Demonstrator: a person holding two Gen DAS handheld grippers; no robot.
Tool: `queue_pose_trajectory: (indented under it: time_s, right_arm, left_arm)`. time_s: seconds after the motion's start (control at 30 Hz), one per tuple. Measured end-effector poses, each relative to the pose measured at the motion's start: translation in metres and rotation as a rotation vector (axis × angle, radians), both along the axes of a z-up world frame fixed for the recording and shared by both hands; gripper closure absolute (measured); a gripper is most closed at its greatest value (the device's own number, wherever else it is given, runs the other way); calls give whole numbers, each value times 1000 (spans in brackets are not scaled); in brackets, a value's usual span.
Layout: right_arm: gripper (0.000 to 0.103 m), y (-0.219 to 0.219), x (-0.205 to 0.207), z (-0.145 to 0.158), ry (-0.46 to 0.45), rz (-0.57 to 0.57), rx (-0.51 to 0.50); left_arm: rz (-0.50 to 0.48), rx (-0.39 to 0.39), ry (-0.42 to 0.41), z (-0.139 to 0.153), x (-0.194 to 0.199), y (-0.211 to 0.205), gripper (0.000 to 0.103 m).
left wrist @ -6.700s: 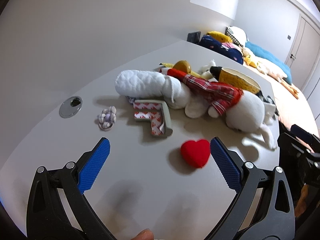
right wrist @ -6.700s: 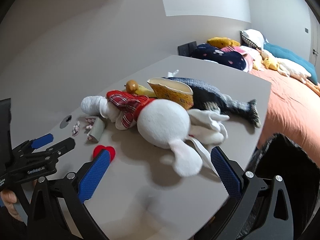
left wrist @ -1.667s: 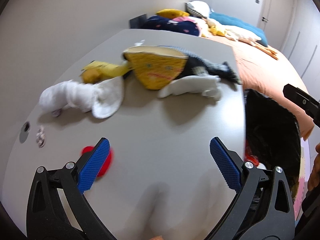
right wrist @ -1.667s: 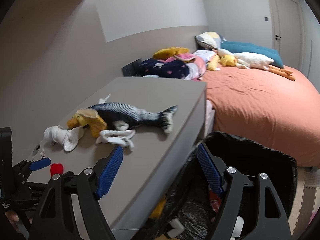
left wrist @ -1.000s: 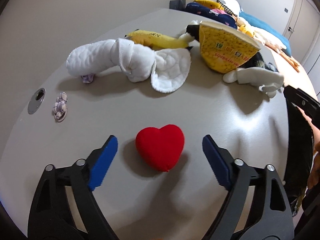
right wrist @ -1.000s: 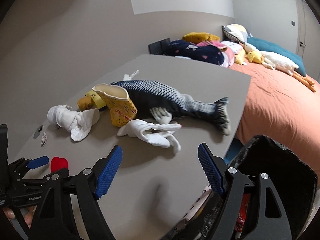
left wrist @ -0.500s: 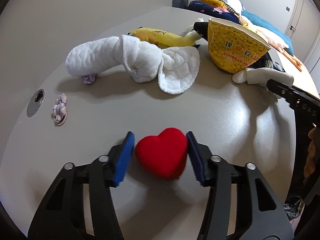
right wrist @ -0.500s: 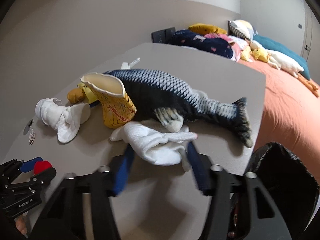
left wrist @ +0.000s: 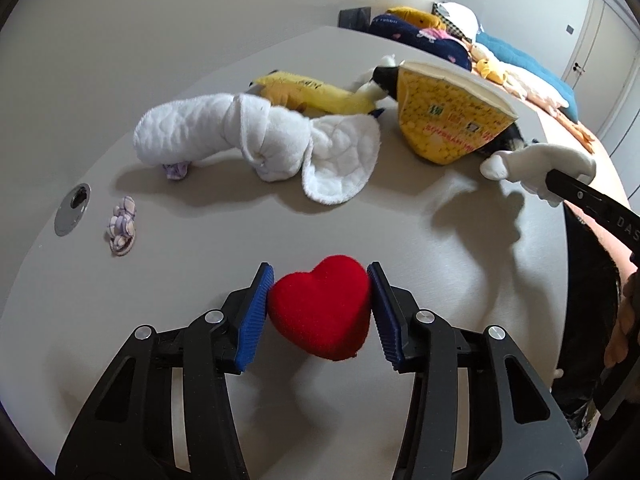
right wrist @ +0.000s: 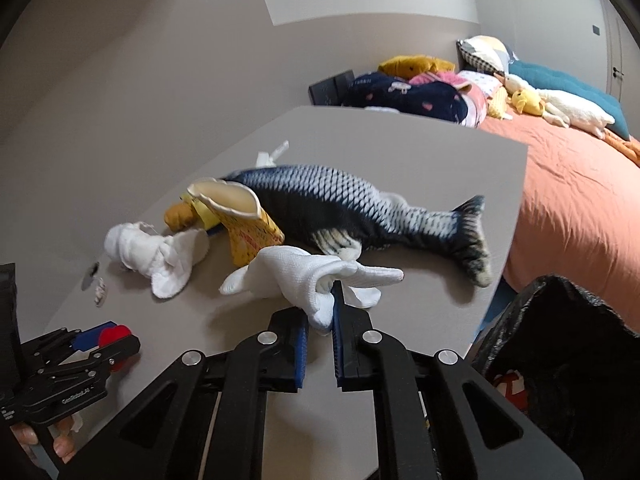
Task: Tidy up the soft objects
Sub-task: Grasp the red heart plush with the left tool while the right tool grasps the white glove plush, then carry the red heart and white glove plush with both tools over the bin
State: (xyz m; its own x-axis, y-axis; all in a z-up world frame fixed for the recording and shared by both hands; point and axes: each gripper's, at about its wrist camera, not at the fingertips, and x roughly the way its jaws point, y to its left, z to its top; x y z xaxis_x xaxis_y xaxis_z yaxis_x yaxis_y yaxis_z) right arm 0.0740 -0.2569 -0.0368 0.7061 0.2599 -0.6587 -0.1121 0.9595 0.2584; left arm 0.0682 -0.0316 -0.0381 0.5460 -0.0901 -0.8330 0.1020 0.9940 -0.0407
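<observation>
My left gripper (left wrist: 320, 312) is shut on a red plush heart (left wrist: 322, 306), its blue pads pressing both sides just above the grey table (left wrist: 200, 264). In the right wrist view my right gripper (right wrist: 320, 320) is shut on a white knitted glove (right wrist: 300, 276), whose fingers spread out above the table. Behind the glove lie a blue fish plush (right wrist: 352, 208), a yellow printed pouch (right wrist: 240, 216) and a rolled white quilted cloth (right wrist: 156, 252). The left wrist view shows the cloth (left wrist: 248, 140), a yellow banana plush (left wrist: 312, 92), the pouch (left wrist: 448, 120) and the glove (left wrist: 536, 164).
A small plaid hair tie (left wrist: 122, 226) and a metal cable hole (left wrist: 73, 210) sit at the table's left. A black bag (right wrist: 560, 348) gapes open off the table's right edge. An orange bed (right wrist: 572, 192) with pillows and plush toys lies beyond.
The left gripper closed on the red heart. The right gripper came in over the table and closed on the white glove, which now hangs lifted between its pads.
</observation>
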Motion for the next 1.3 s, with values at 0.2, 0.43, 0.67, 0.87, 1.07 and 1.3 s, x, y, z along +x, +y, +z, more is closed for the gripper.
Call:
queue_pose_trajectory:
  time_s: [0.2, 0.43, 0.67, 0.87, 1.07, 1.3]
  right_arm:
    - [92, -17, -19, 17, -41, -25, 15]
    - [92, -37, -45, 33, -83, -62, 19]
    - [92, -64, -72, 43, -111, -115, 26]
    - [91, -87, -95, 47, -125, -158, 26]
    - [91, -103, -112, 49, -137, -195, 28]
    - [91, -126, -131, 52, -154, -237, 40]
  left_arm:
    - [-21, -5, -28, 12, -11, -12, 55]
    - [-69, -22, -60, 24, -20, -36, 55]
    - [-133, -26, -90, 35, -32, -70, 55]
    - [-191, -32, -106, 41, -44, -98, 55]
    - [-238, -29, -113, 45, -53, -120, 55]
    - [-304, -11, -131, 48, -62, -151, 55]
